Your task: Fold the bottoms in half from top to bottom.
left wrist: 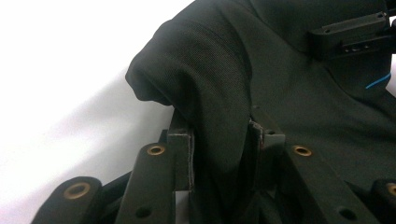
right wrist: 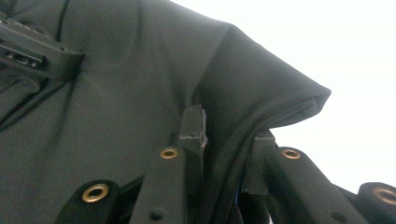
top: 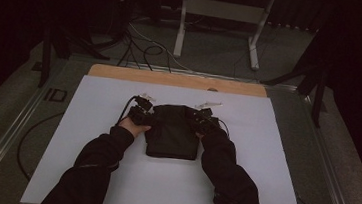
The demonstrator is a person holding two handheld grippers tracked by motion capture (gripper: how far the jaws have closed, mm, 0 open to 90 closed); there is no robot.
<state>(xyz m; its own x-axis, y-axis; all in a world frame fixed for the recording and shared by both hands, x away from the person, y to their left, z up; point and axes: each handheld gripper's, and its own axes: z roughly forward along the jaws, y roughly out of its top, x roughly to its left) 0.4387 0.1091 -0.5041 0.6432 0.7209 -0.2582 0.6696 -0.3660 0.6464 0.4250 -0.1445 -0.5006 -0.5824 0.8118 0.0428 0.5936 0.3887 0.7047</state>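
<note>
Item: black garment (top: 173,131), folded into a compact rectangle, lying at the middle of the white sheet (top: 86,173). I read its long axis as running away from me, near edge toward the far edge. Fabric is a fine, matte knit, soft and limp; it bunches into rounded folds wherever it is lifted.

Left gripper (top: 143,114): at the garment's far-left corner. In the left gripper view a thick fold of cloth (left wrist: 219,116) stands between the pads (left wrist: 190,158), which I judge to be gripping it.

Right gripper (top: 200,120): mirrored at the far-right corner, equally near. In the right gripper view a doubled edge (right wrist: 243,140) runs down between the pads (right wrist: 200,130); clamped, as far as I can tell.

Relation for the coming move: both held corners sit at the far end, the rest of the garment lying toward me between my forearms. Any fold or lift will, I judge, need both hands travelling together.

Surround: wooden table edge (top: 171,78) beyond the sheet; grey floor with cables (top: 144,48); a white stand (top: 222,15).
</note>
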